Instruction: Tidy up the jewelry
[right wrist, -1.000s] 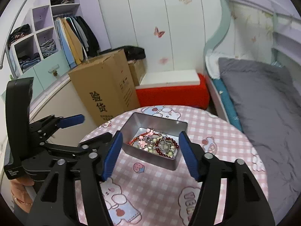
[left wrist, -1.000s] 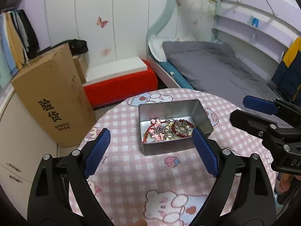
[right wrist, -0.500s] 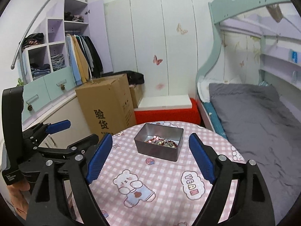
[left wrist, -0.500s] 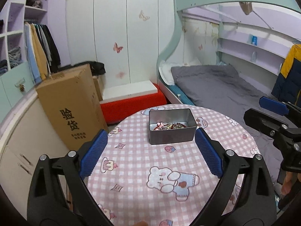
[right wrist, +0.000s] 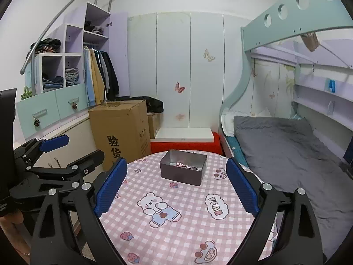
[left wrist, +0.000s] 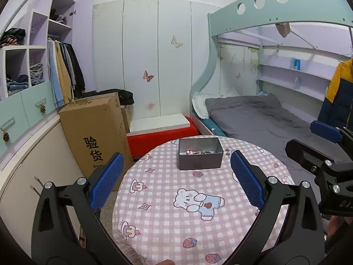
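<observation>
The jewelry [left wrist: 198, 152] in the metal tin [left wrist: 199, 161] shows only as a thin strip of pink and dark bits above the near wall; single pieces are too small to tell apart. From the right wrist the heap [right wrist: 184, 166] is equally unclear. The round table [left wrist: 167, 220] is cut off at the bottom edge of both views. The right gripper [left wrist: 317, 145] runs off the left-wrist picture's right edge.

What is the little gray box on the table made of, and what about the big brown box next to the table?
The gray box looks like thin metal, probably tin: smooth matte walls with a dull sheen. The brown box looks like cardboard: flat tan faces, folded flaps on top and black printed characters.
</observation>
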`<state>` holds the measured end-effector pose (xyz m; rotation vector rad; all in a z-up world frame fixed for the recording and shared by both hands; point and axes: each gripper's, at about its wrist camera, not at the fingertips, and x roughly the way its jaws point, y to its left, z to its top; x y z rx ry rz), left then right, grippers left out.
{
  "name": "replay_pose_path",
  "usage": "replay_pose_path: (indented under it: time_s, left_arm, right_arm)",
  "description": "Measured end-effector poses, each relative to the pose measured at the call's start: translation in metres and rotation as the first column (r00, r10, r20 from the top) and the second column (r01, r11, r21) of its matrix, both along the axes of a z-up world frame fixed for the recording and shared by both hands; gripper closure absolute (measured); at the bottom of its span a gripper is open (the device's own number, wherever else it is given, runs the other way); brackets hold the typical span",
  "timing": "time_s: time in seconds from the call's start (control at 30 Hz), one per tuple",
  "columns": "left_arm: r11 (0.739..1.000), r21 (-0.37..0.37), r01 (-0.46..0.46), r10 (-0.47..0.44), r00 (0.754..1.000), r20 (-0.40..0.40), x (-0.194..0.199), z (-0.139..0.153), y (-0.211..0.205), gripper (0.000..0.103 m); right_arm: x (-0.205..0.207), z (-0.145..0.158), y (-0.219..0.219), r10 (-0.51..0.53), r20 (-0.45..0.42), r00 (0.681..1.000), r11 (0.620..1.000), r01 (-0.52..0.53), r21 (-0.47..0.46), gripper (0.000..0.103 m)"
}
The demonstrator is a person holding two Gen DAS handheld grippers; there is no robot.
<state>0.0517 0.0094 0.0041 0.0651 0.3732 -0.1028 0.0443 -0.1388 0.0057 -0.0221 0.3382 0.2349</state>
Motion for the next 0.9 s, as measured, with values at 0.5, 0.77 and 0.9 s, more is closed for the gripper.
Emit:
replay_pose_path:
  time_s: [0.5,0.77,0.9]
  left_arm:
    - [1.0,-0.022,-0.013,0.015,0.994,0.105,-0.057,0.018,-0.003,0.007]
    - [0.999,-0.032,-0.039,0.043,0.987,0.153,-0.077,0.026,0.0,0.007]
    - [0.999,-0.026,-0.047,0.05,0.984,0.172,-0.085,0.029,-0.004,0.007]
  right_arm:
    - [-0.058,0.01,0.006,-0.007,0.112,0.994,0.999,0.012,-0.04,0.01]
    - [-0.075,0.015,0.006,-0.021,0.158,0.987,0.998,0.029,-0.047,0.009]
    - [-0.083,0.016,0.006,-0.028,0.178,0.984,0.998,0.038,-0.052,0.009]
